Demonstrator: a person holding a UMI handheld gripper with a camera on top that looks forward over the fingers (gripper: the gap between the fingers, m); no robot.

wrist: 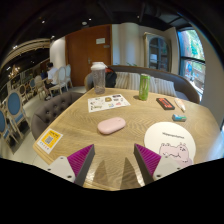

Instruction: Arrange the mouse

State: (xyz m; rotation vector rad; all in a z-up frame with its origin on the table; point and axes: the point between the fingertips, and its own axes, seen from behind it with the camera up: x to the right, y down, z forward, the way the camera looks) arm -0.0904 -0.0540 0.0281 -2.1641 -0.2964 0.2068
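A pink mouse [111,125] lies on the round wooden table [75,125], ahead of my fingers and apart from them. A white round mouse pad with a pink cat drawing [170,142] lies to the mouse's right, just beyond my right finger. My gripper [113,162] is open and empty, its magenta pads [80,158] spread wide over the table's near part. Nothing stands between the fingers.
A green can [144,87], a clear jar with a grey lid [98,78], a printed sheet [108,101], a red-brown object [165,103] and a small teal item [179,117] are on the table's far side. A yellow book [48,142] lies at the left edge. Chairs stand around.
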